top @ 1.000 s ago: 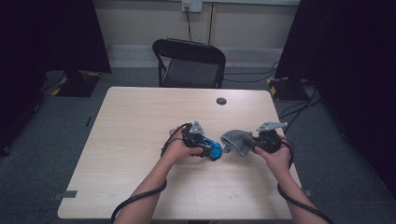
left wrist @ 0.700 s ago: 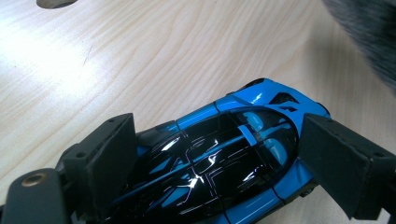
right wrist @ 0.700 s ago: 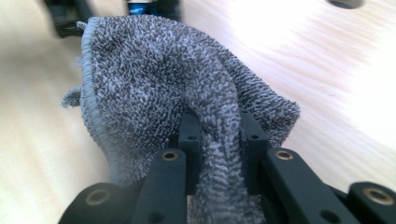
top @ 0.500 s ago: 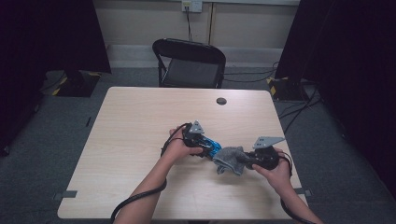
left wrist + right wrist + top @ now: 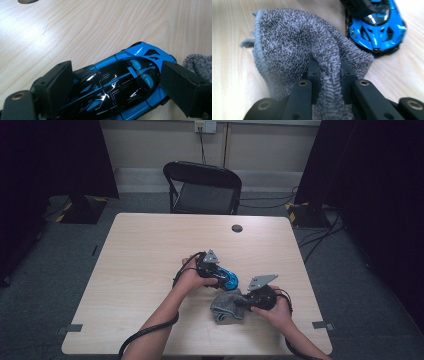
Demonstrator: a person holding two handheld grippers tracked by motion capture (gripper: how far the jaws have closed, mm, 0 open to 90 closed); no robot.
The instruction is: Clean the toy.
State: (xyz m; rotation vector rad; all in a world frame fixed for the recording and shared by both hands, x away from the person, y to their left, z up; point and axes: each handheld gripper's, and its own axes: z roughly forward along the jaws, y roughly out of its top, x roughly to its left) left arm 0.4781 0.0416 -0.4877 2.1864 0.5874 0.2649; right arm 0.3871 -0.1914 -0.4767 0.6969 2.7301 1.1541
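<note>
Left gripper [image 5: 220,276] straddles a blue toy car [image 5: 117,82], one jaw on each flank; pads look pressed to the body sides, so it grasps the car across its width. Car sits on the table [image 5: 150,250], right of centre, toward the near edge.

Right gripper [image 5: 328,75] is clenched on a fold of grey towel cloth [image 5: 294,42], pinched narrow between the jaws. Cloth is bunched and lies just beside the car's end, near the table's near-right corner; whether it touches the car I cannot tell.

Handling, as judged: car is rigid, with a glossy, likely slippery shell and small parts that could scratch or snap. Best held low across the flanks, as now, not by the glazed canopy. Cloth is soft, light and limp; any bunched fold takes a firm pinch, and loose ends will drag.
</note>
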